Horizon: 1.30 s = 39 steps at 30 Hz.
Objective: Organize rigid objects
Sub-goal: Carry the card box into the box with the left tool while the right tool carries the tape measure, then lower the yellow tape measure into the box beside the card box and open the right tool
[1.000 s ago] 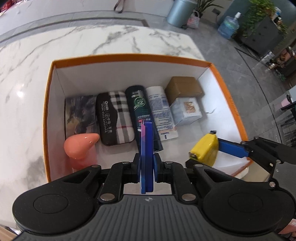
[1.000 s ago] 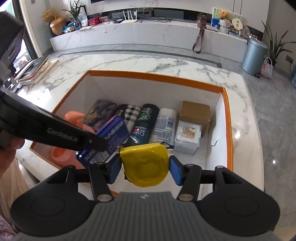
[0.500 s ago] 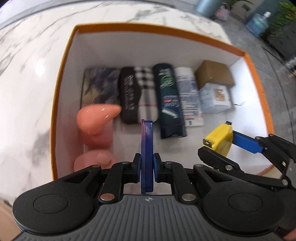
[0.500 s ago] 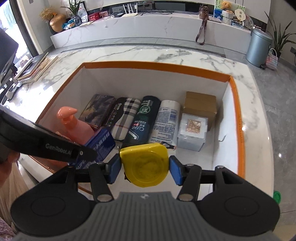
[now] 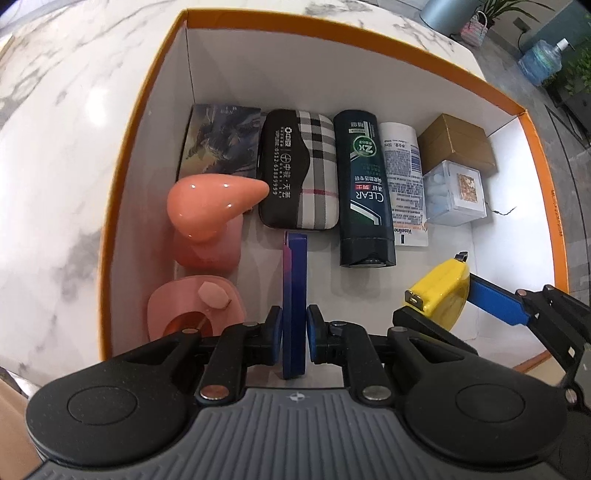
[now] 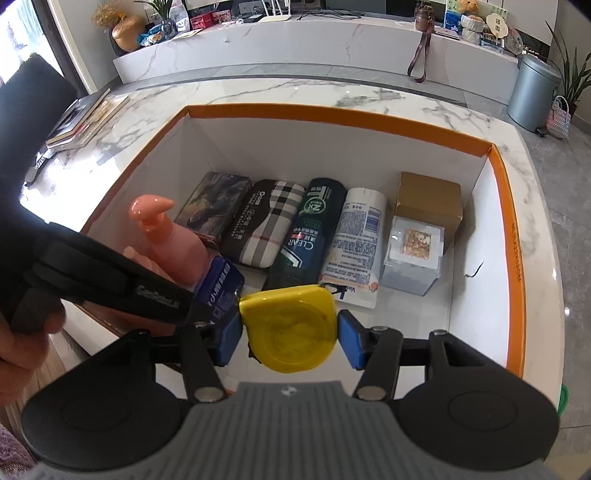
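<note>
The thin blue box [image 5: 294, 295], pinched edge-on by the left gripper [image 5: 294, 332], is now carried lower into the orange-rimmed box [image 5: 258, 27], while the yellow tape measure [image 6: 290, 328] is clamped in the right gripper [image 6: 290, 338] alongside, awaiting placement.

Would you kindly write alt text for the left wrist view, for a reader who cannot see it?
The left hand-held gripper is shut on a thin blue box held edge-on over an orange-rimmed white box. Inside lie a patterned box, plaid case, dark green bottle, white tube and two small boxes, with pink pump bottles left. At right, the other hand-held gripper holds a yellow tape measure.
</note>
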Each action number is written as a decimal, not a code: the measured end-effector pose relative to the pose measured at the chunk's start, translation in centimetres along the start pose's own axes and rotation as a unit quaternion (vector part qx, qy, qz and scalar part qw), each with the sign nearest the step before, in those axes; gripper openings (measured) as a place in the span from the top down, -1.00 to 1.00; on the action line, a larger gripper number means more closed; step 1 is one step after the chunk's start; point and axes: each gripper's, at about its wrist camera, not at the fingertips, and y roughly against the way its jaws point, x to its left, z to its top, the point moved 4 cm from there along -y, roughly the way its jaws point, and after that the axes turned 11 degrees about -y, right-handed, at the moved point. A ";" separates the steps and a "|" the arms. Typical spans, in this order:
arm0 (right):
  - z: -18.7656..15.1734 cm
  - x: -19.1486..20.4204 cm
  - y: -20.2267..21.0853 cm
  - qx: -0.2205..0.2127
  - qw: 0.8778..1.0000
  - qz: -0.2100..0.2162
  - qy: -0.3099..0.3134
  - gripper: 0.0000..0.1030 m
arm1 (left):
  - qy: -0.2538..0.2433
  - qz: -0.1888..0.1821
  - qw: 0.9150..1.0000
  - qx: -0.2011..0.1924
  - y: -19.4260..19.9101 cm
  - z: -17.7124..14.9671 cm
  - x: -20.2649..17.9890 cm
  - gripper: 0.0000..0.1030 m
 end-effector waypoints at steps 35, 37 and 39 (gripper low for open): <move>-0.2 1.7 -6.2 0.213 0.970 -0.016 0.116 -0.11 | -0.052 0.031 0.984 -0.166 8.3 3.0 4.9 0.67; -0.2 2.1 -6.3 0.215 0.969 -0.025 0.115 -0.11 | -0.048 0.023 0.985 -0.166 8.2 3.2 5.3 0.67; -0.5 2.5 -6.6 0.226 0.965 -0.035 0.126 -0.11 | -0.044 0.015 0.985 -0.166 8.0 3.4 5.8 0.67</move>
